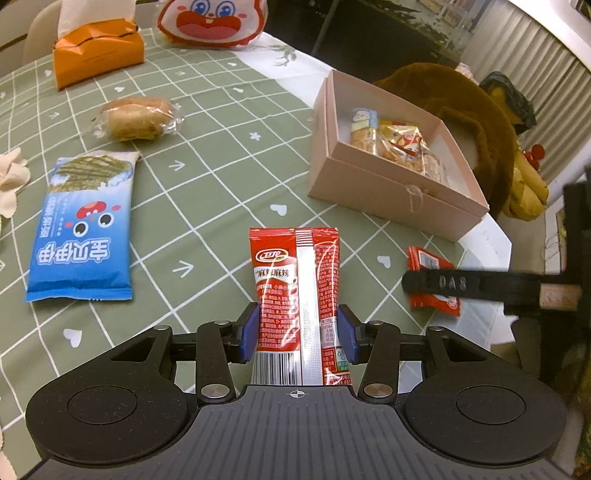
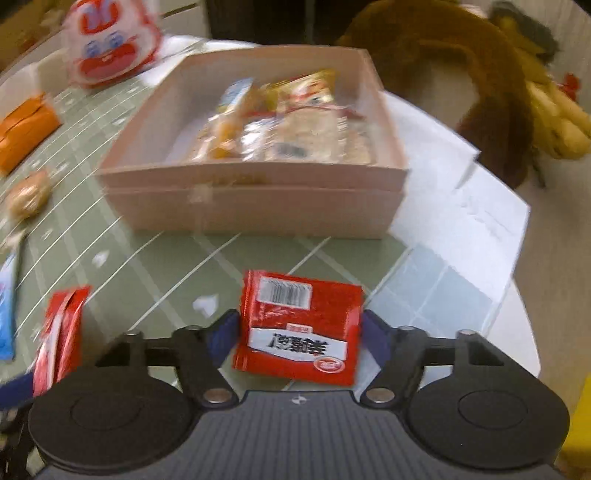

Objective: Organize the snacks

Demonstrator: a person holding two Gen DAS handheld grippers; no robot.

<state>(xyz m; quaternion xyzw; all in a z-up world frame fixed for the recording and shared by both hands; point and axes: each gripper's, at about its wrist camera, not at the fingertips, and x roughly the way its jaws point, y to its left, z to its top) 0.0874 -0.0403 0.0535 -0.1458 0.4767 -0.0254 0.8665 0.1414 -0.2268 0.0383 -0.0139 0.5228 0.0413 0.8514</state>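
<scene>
My left gripper point(image 1: 297, 328) is shut on a long red snack packet point(image 1: 295, 280); its blue pads pinch the packet's two long edges low over the green checked tablecloth. The same packet point(image 2: 61, 332) shows at the left of the right wrist view. My right gripper point(image 2: 301, 328) stands open around a square red packet point(image 2: 299, 328) that lies flat on the cloth, its pads just outside the packet's sides. In the left wrist view one black finger point(image 1: 443, 284) of that gripper crosses this packet point(image 1: 430, 260). Behind both stands a pink cardboard box point(image 1: 388, 199) point(image 2: 258, 210) holding several wrapped snacks point(image 1: 399, 144).
A blue snack packet point(image 1: 83, 236) and a wrapped bun point(image 1: 136, 118) lie on the left of the cloth. An orange tissue box point(image 1: 98, 55) and a cartoon-face bag point(image 1: 212, 22) stand at the back. A brown plush toy point(image 1: 461, 103) sits beyond the box, near the table's right edge.
</scene>
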